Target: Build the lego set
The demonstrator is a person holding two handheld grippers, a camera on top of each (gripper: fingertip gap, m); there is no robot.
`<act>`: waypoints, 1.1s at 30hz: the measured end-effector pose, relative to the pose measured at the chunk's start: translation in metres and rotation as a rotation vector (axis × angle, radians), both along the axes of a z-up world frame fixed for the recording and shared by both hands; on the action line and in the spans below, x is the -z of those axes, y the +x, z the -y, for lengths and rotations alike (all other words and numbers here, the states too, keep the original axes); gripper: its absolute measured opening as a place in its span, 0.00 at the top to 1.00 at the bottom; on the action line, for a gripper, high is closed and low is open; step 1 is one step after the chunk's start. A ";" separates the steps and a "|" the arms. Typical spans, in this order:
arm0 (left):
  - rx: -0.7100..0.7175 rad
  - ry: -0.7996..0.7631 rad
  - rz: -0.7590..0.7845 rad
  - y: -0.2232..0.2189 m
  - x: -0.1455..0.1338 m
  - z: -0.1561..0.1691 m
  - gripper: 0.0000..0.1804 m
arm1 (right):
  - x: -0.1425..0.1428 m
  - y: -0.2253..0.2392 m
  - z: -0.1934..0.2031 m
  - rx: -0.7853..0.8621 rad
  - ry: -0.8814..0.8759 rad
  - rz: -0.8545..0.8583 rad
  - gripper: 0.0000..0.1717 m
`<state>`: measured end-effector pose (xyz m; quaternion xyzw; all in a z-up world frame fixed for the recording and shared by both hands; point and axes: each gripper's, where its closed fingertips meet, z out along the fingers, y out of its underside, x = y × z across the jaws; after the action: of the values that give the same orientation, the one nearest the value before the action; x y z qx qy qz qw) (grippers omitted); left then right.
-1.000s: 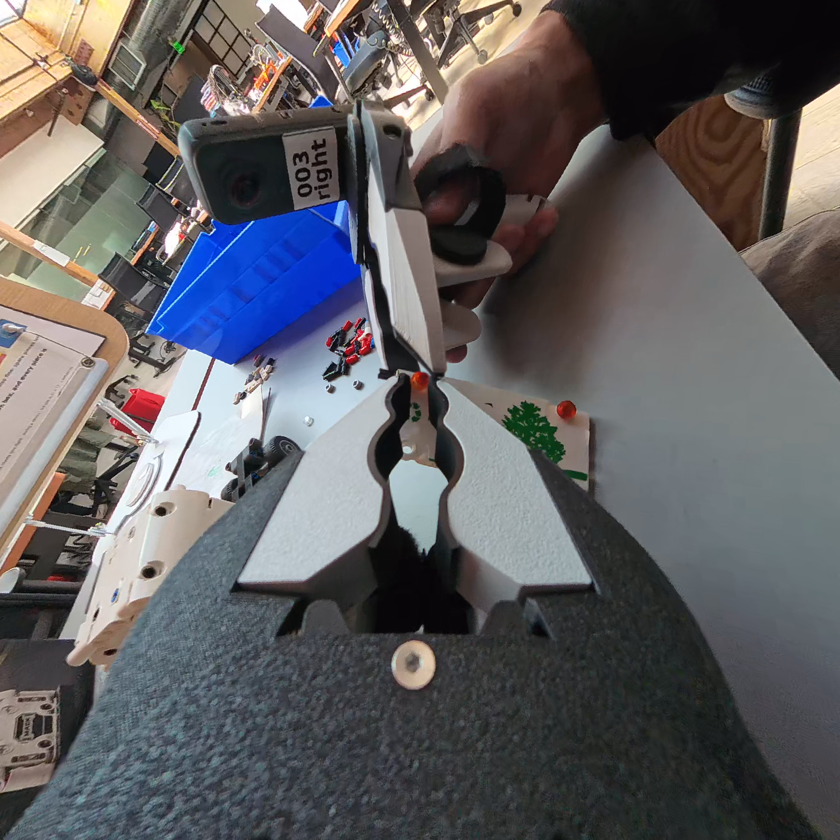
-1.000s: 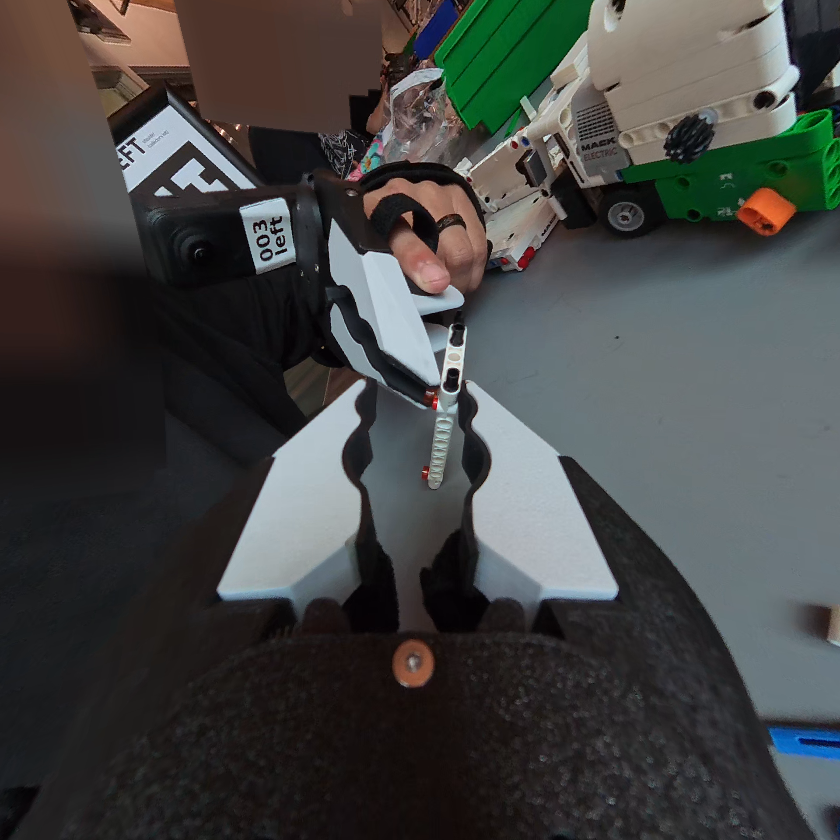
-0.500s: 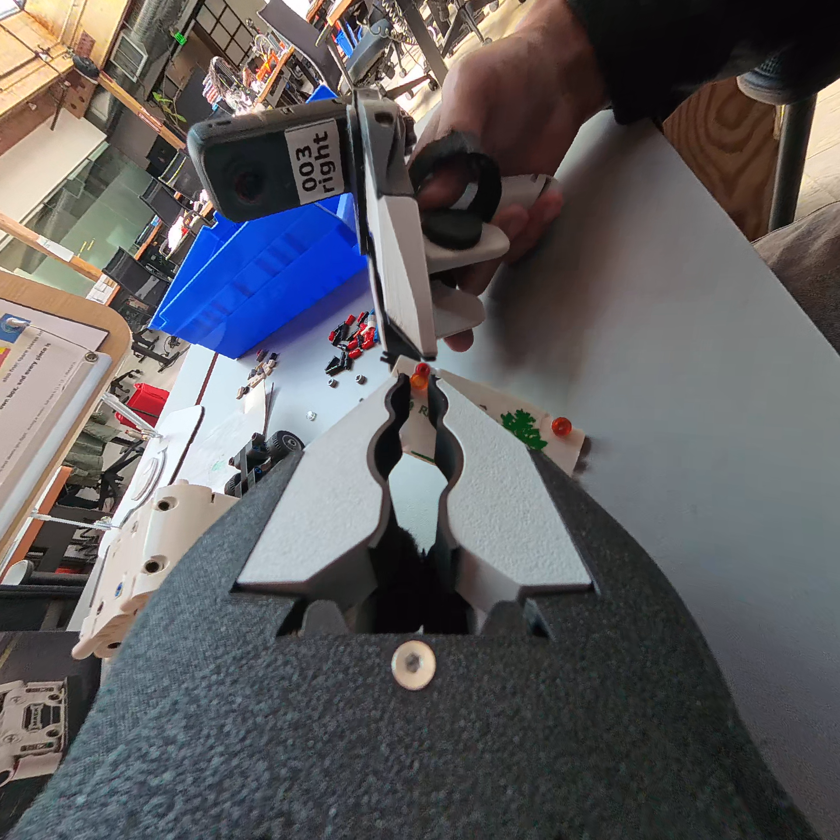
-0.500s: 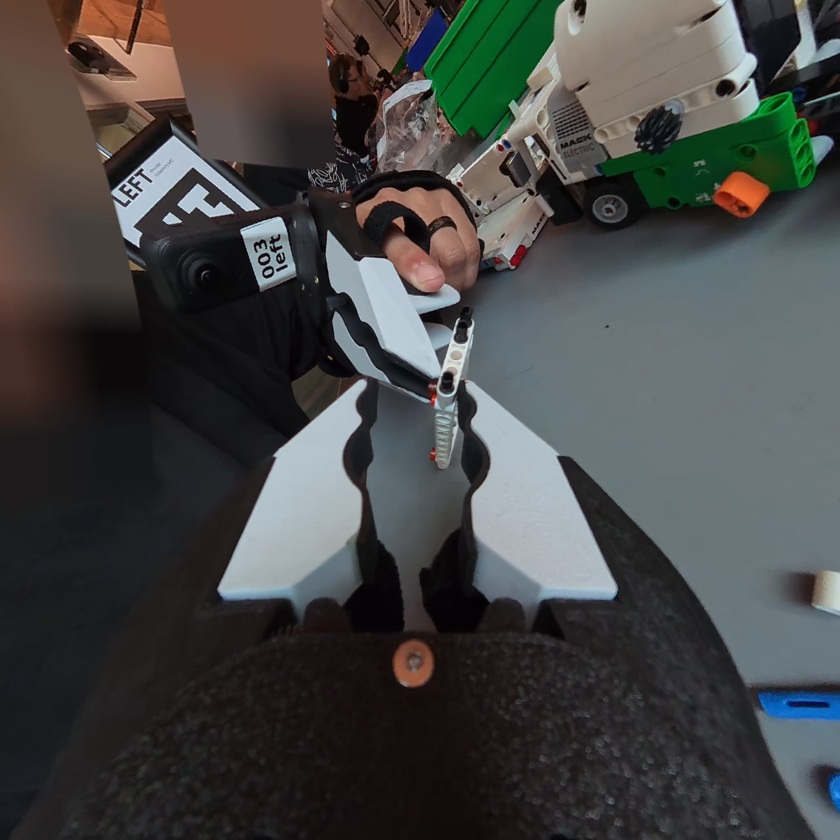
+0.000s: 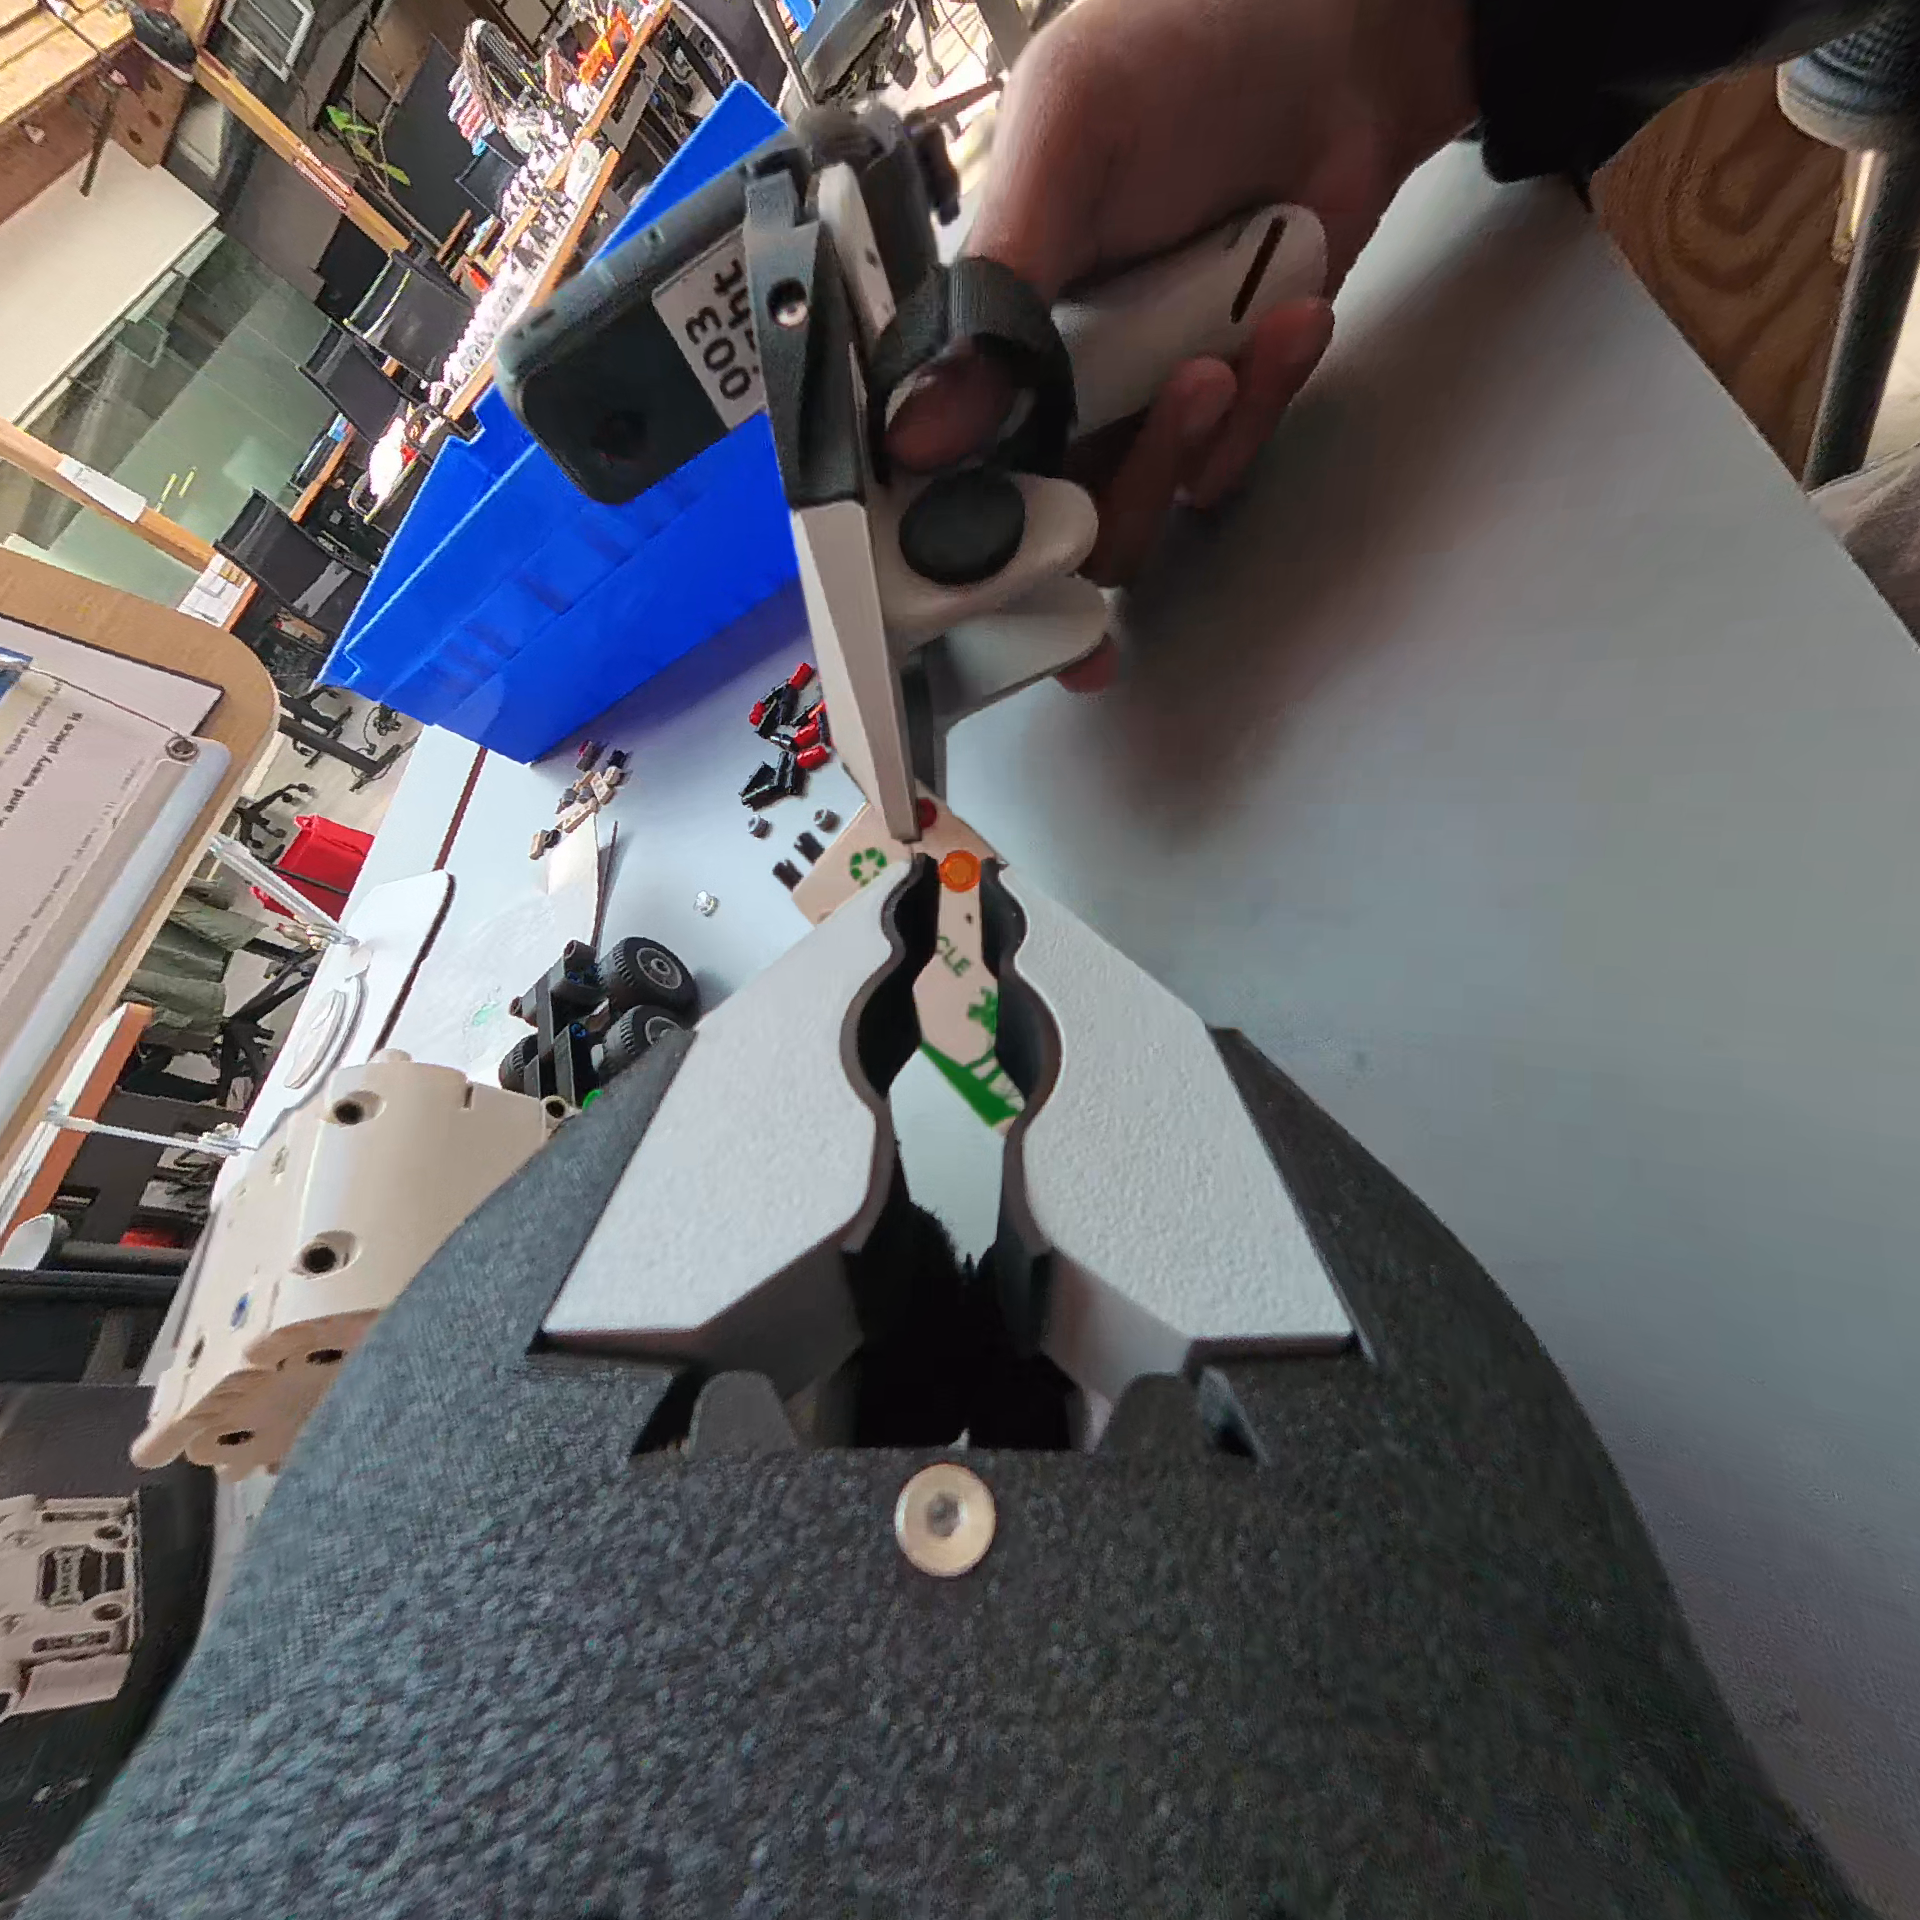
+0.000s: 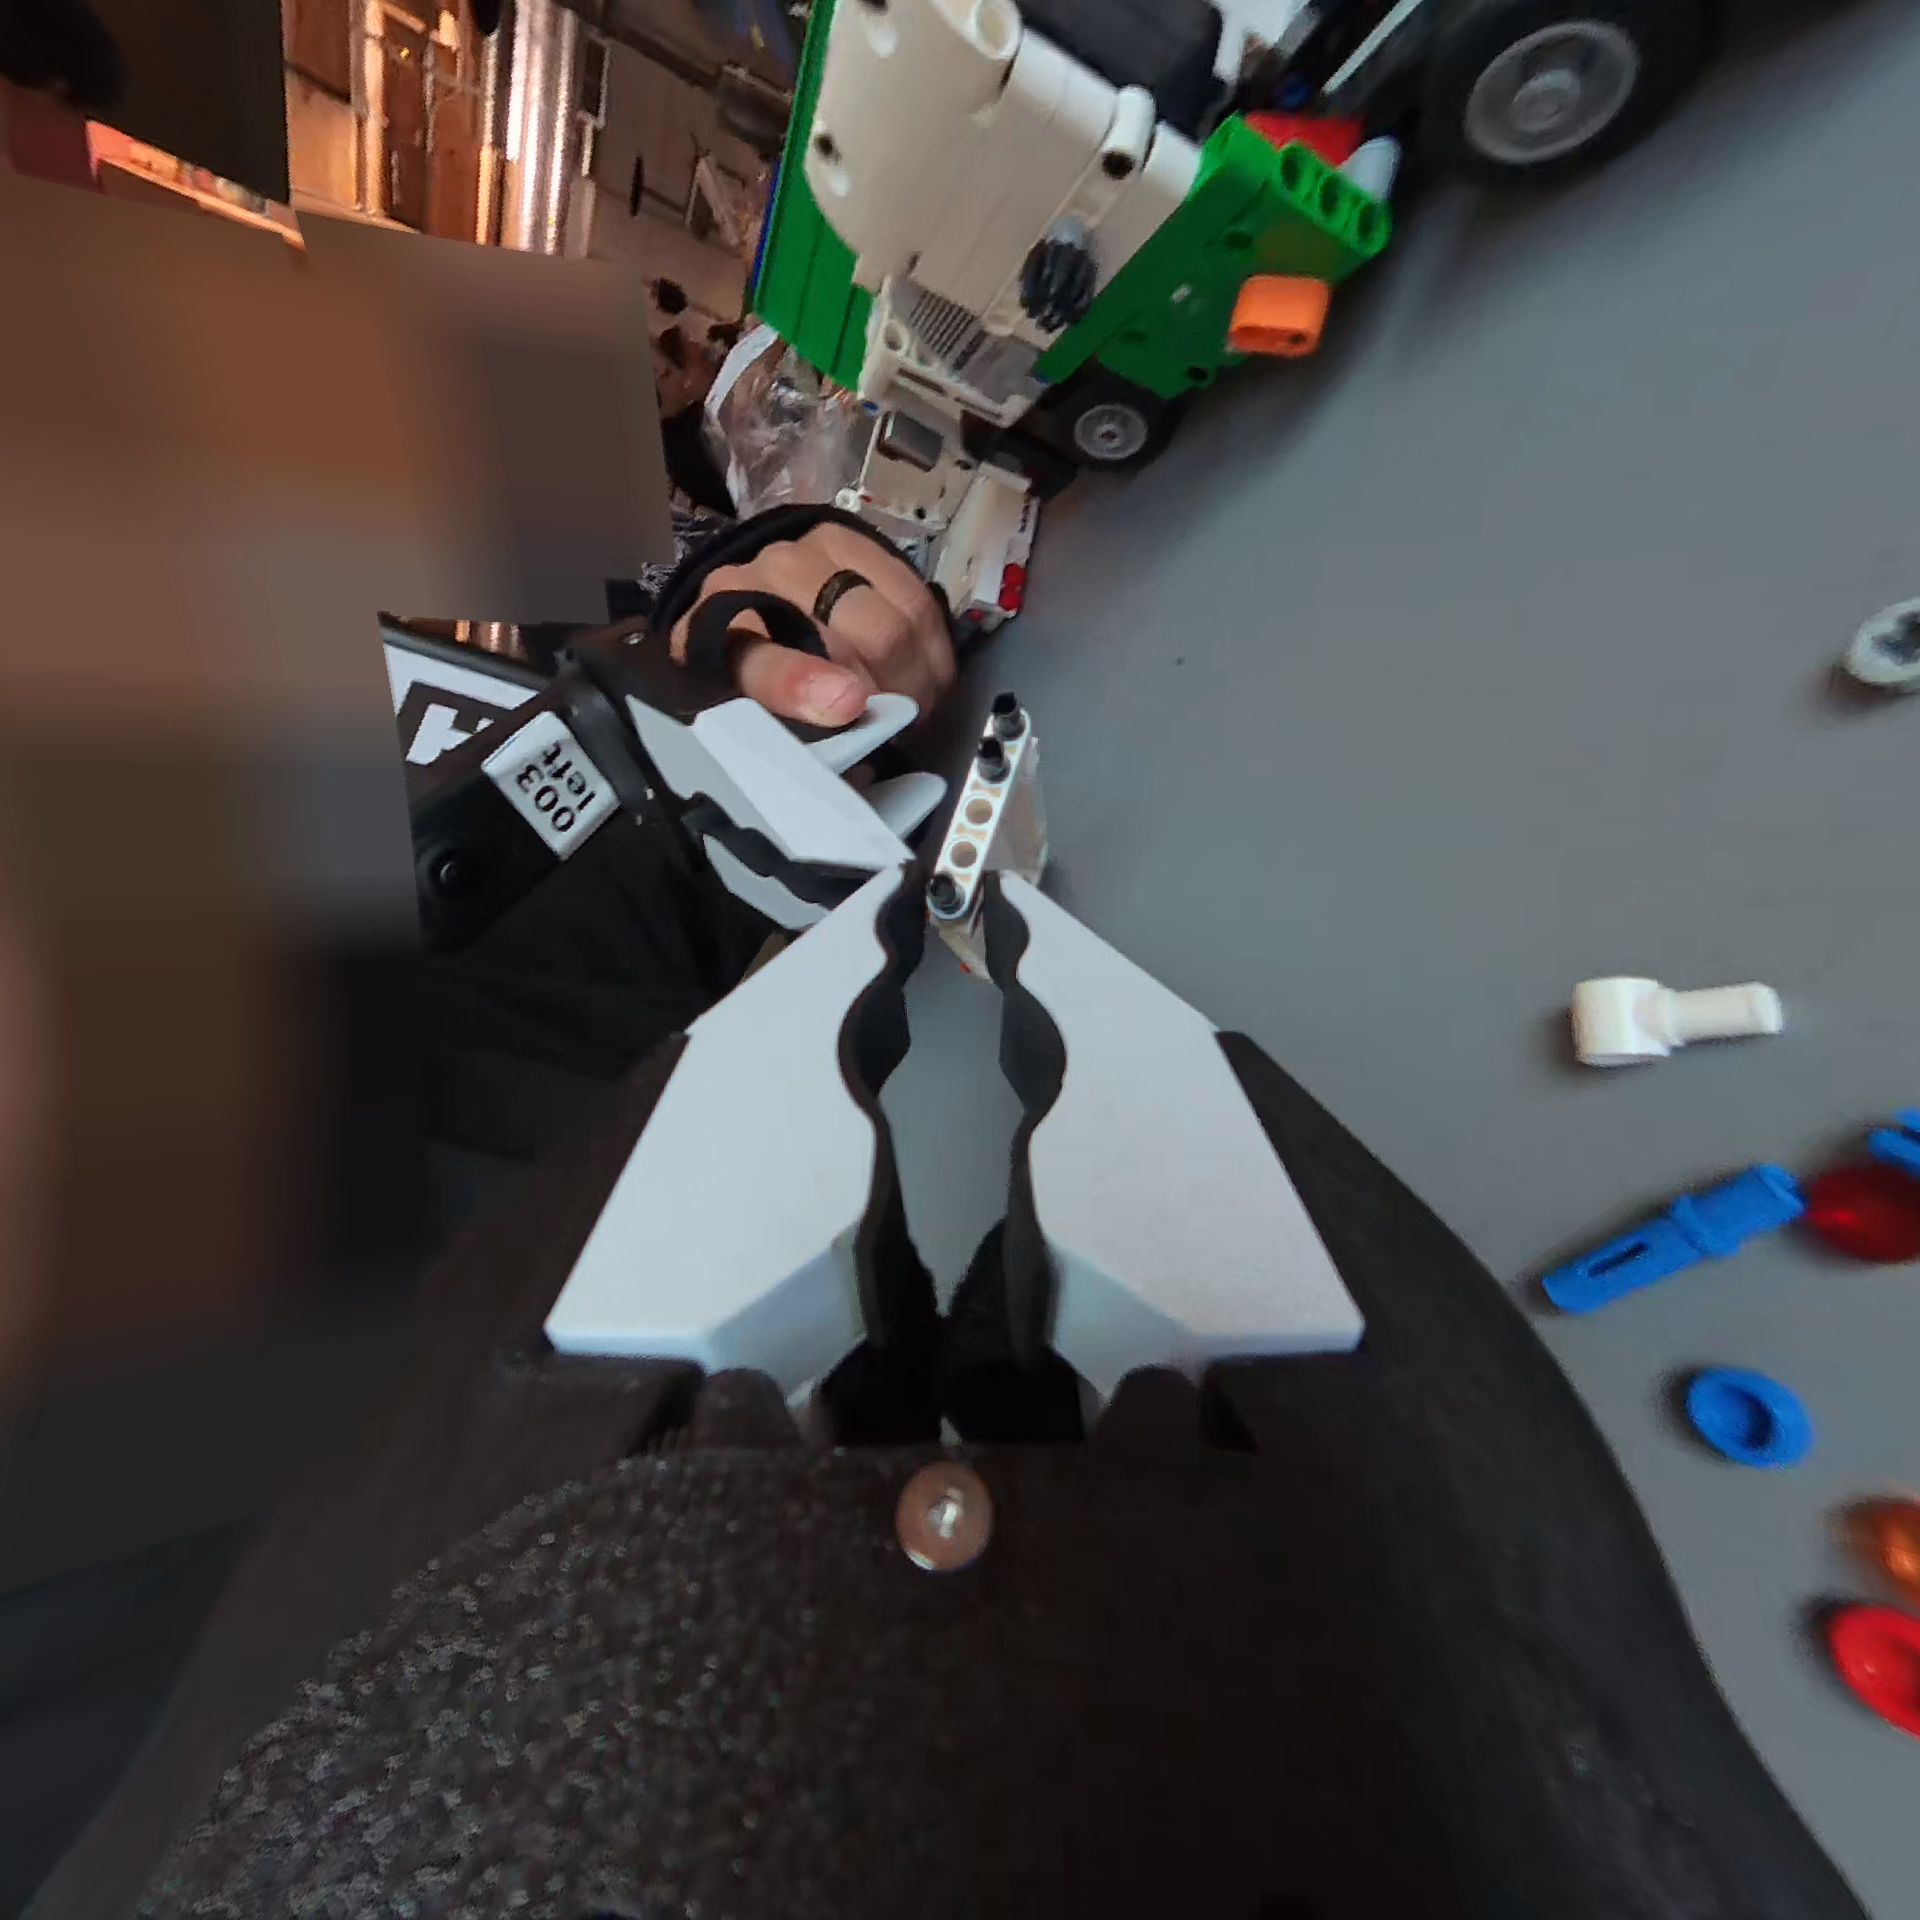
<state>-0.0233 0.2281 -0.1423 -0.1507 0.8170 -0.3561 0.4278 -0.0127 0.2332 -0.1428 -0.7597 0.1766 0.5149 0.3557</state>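
My left gripper (image 5: 954,878) is shut on a small orange round stud (image 5: 958,871), which sits between its fingertips. The stud is against a white panel with green print (image 5: 961,997) that lies behind my left fingers. A red stud (image 5: 925,812) sits on the panel just beyond. My right gripper (image 6: 951,894) is shut on the panel's edge, a white holed beam with black pins (image 6: 977,821). In the left wrist view the right gripper (image 5: 912,826) comes down from above and meets my left tips. In the right wrist view the left gripper (image 6: 888,868) comes in from the left.
A blue bin (image 5: 582,561), loose red and black parts (image 5: 790,738), a wheeled chassis (image 5: 613,1008) and a white body part (image 5: 312,1247) lie on the left side of the grey table. A green and white truck (image 6: 1091,239), a white connector (image 6: 1662,1023), blue pieces (image 6: 1673,1247) and red studs (image 6: 1870,1662) lie to the right. Left and right tips are no more than a few centimetres apart. The white connector (image 6: 1662,1023) lies around 10 cm away from my right fingertips.
My right gripper has tilted and turned the panel, which now lies under my left fingers. The orange stud has stayed at my left fingertips. Both grasps have held.
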 end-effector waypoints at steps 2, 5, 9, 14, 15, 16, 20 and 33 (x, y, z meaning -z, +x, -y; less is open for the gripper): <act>-0.026 -0.029 -0.022 0.002 0.000 -0.002 0.97 | 0.006 0.007 -0.003 0.053 -0.015 0.091 0.95; -0.063 -0.046 -0.056 0.006 0.003 -0.007 0.97 | 0.014 0.007 -0.004 0.107 -0.065 0.171 0.95; -0.085 -0.005 -0.118 0.008 0.016 -0.012 0.96 | 0.026 -0.008 0.005 0.076 -0.143 0.199 0.94; -0.061 -0.006 -0.146 0.005 0.019 -0.007 0.97 | 0.021 -0.010 0.008 0.086 -0.098 0.148 0.91; -0.057 -0.009 -0.148 0.004 0.019 -0.007 0.97 | 0.018 -0.007 0.008 0.104 -0.086 0.124 0.91; -0.056 -0.010 -0.147 0.004 0.019 -0.006 0.97 | 0.015 -0.005 0.008 0.110 -0.073 0.094 0.91; -0.055 -0.010 -0.144 0.005 0.019 -0.006 0.97 | 0.007 0.000 0.005 0.146 -0.041 0.018 0.87; -0.061 -0.058 -0.084 0.005 0.004 -0.002 0.97 | 0.005 0.011 0.000 0.232 -0.013 0.048 0.95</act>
<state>-0.0186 0.2300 -0.1467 -0.2025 0.8186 -0.3598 0.3992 -0.0018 0.2336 -0.1474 -0.7485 0.2579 0.4509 0.4121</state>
